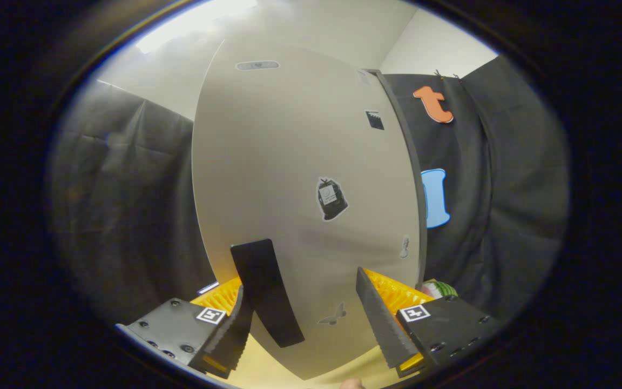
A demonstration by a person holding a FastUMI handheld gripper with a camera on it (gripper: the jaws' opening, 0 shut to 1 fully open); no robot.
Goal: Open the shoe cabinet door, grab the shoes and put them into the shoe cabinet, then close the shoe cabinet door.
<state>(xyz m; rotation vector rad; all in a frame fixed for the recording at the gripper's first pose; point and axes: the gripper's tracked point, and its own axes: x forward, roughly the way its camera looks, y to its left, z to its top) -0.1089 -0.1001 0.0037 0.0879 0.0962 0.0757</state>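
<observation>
The gripper (305, 319) stood spread and empty, its fingers (384, 324) close before the grey shoe cabinet door (289, 162). A black handle (265, 292) ran down the door beside the left finger. Pale yellow floor (268, 367) lay under the door, black cloth wall (127, 216) behind it.

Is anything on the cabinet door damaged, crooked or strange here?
Nothing stands out. The grey cabinet door looks intact, with its black handle and small stickers in place. The open gripper holds nothing.

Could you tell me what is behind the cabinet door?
The closed door hides the inside. The open gripper straddles its black handle; black cloth hangs beside the cabinet.
</observation>
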